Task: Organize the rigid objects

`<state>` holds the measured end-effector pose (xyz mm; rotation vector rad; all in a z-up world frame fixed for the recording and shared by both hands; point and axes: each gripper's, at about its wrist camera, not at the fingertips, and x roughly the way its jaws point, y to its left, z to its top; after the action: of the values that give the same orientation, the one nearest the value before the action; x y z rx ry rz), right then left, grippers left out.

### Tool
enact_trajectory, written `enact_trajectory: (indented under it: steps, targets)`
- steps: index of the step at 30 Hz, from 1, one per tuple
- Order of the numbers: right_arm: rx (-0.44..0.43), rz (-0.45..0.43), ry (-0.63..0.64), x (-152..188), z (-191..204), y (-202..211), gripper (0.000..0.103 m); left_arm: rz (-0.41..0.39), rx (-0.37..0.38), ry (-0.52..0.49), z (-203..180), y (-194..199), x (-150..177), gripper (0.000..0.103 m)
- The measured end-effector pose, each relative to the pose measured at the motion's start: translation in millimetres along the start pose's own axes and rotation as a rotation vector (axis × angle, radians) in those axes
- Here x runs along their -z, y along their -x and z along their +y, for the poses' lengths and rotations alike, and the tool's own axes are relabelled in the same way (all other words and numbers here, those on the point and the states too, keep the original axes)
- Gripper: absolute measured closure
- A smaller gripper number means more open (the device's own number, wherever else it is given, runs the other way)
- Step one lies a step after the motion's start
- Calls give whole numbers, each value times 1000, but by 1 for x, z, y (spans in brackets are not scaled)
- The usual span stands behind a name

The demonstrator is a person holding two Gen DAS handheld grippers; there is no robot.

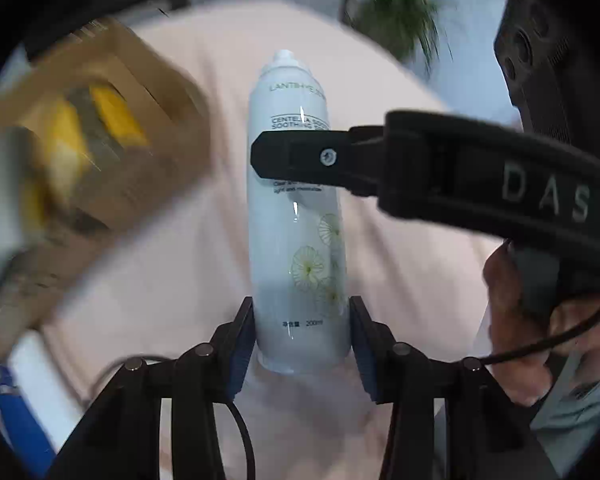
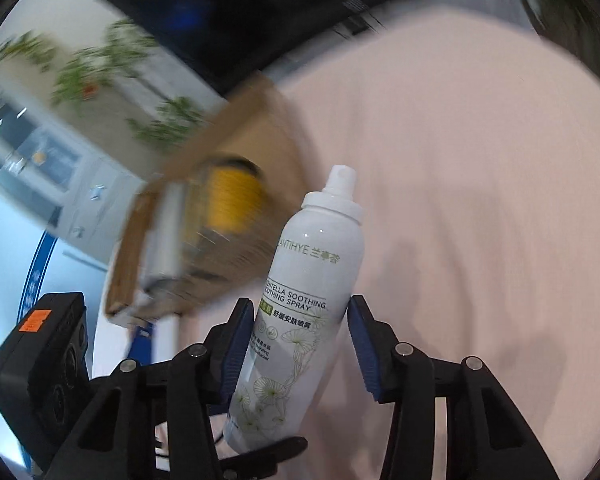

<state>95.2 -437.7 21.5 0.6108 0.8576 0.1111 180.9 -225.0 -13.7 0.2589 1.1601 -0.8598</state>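
Observation:
A white spray bottle (image 1: 296, 208) with a flower print hangs in the air above a pink cloth (image 1: 172, 280), nozzle pointing away. My left gripper (image 1: 302, 340) is shut on the bottle's base, both blue pads against its sides. One black finger (image 1: 292, 156) of my right gripper crosses the front of the bottle near its label; the other finger is hidden behind it. In the right wrist view the bottle (image 2: 300, 288) leans between the pads of my right gripper (image 2: 296, 340). The left pad lies on it and the right pad's tip meets its side.
An open cardboard box (image 1: 132, 184) (image 2: 244, 148), blurred, stands on the cloth to the left with yellow items (image 1: 116, 116) (image 2: 232, 196) inside. A person's hand (image 1: 516, 320) holds the right gripper's handle. Green plants (image 2: 112, 60) and a dark screen (image 2: 236, 8) stand beyond the table.

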Motion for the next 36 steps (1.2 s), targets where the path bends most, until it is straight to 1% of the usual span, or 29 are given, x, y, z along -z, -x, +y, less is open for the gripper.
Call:
enact_trajectory:
  steps: [1,2,4,6,8,11,12,13,14,15,18,19,20,21,22,23,24,25,26,27,28,29,30,31,32,33,34,35,36]
  targets:
    - [-10,-27,61,-12,17,10,57,-58,-18,26,7,16,-11,59]
    - [-20,-52,129,-30,35,17,58,-103,-19,56,15,27,-20,59]
    - [-21,-78,252,-56,71,18,58,-181,-6,153,43,44,-46,59]
    - [-18,-50,365,-87,97,11,58,-205,-13,227,67,47,-68,59]
    - [-22,0,439,-114,112,-6,58,-195,-54,292,89,37,-88,59]
    - [-14,86,504,-131,119,-42,59,-159,-16,381,107,14,-94,59]
    - [-7,114,514,-130,117,-51,59,-170,29,402,113,10,-95,58]
    - [9,107,517,-137,120,-71,59,-162,50,412,117,12,-98,58]
    - [-1,115,497,-139,119,-81,59,-151,53,419,116,11,-100,57]
    - [-15,123,457,-136,110,-81,59,-143,51,416,114,6,-95,56]
    - [9,135,458,-134,92,-104,60,-73,59,389,106,-12,-93,53]
    - [34,149,468,-125,93,-118,60,-87,73,382,107,-14,-88,53]
    - [47,150,466,-123,91,-130,60,-83,84,381,110,-13,-85,53]
    - [44,162,453,-117,87,-132,61,-88,86,380,112,-10,-84,55]
    - [40,167,441,-115,79,-133,61,-93,76,378,112,-7,-80,55]
    - [46,170,419,-115,74,-139,61,-96,83,379,113,-3,-76,57]
    - [56,179,400,-121,72,-161,62,-95,102,385,118,5,-63,57]
    - [74,184,386,-119,69,-168,62,-102,117,391,119,11,-56,57]
    - [102,175,387,-118,67,-188,64,-117,110,387,119,20,-47,57]
    - [126,167,396,-119,67,-192,75,-145,72,373,118,33,-38,56]
    - [128,184,379,-120,65,-195,78,-188,41,357,120,48,-28,56]
    - [106,229,338,-118,60,-199,78,-267,7,340,120,74,-12,56]
    - [129,238,334,-116,58,-206,70,-319,-30,332,122,92,-2,56]
    - [167,232,359,-110,60,-202,68,-380,-111,325,122,120,13,56]
    - [172,214,385,-104,66,-191,54,-438,-211,312,118,148,27,53]
    - [188,175,412,-98,73,-177,13,-486,-290,292,112,172,40,43]
    - [202,92,443,-88,83,-151,0,-542,-374,266,107,199,57,34]
    - [215,-2,462,-75,92,-125,0,-607,-468,243,102,225,74,13]
    - [212,-65,484,-56,101,-102,0,-676,-560,232,105,253,93,5]
